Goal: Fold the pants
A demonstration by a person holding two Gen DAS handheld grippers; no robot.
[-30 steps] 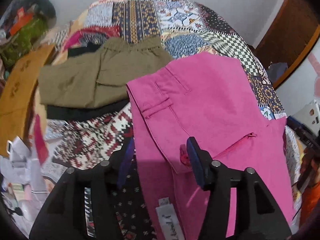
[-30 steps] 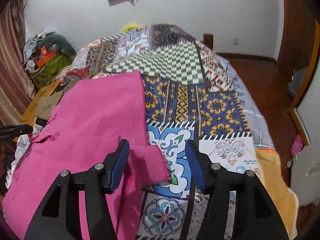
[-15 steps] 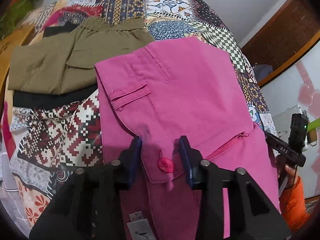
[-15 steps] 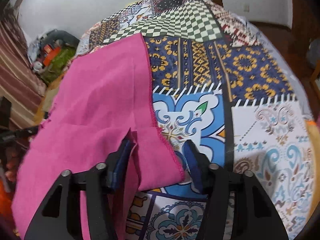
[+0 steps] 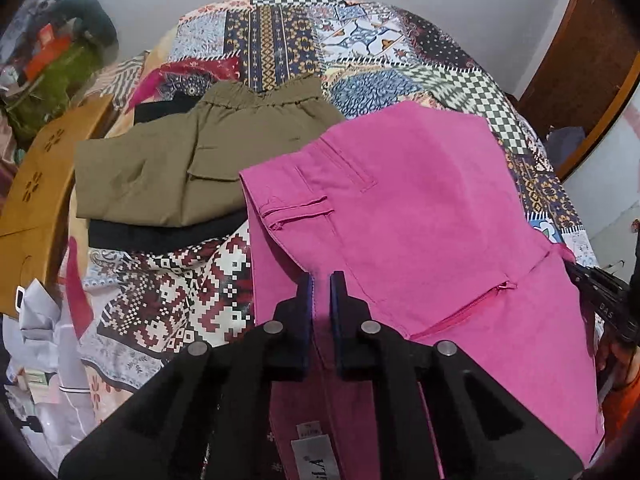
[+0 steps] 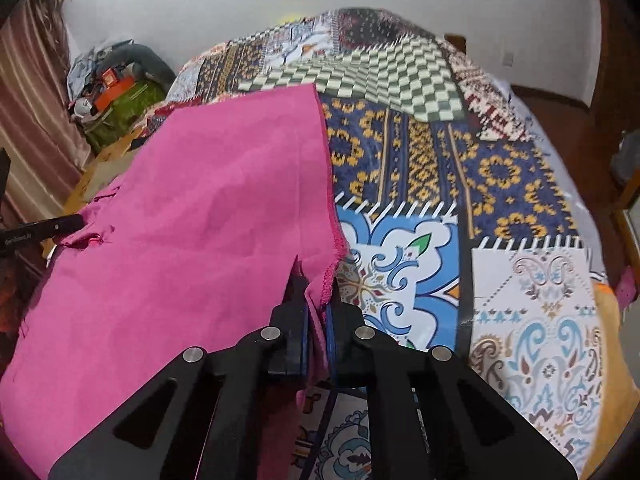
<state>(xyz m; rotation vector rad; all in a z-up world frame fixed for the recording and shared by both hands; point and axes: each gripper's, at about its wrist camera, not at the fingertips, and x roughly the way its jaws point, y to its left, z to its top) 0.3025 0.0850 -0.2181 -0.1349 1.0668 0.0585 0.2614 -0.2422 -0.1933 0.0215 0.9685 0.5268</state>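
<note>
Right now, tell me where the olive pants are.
In the left wrist view, the olive pants lie folded upper left on the patchwork quilt, atop a black garment, beside the pink pants.

- Left gripper: matte black plastic, two angular arms widening toward the camera, each with triangular cut-outs.
- Its fingers carry dark blue pads on their inner faces.
- Four round silver screw heads sit across its arms, two per side.
- Right gripper: the same black build, with blue pads and four silver screws.
- A thin blue cable runs down between the right gripper's arms.
</note>
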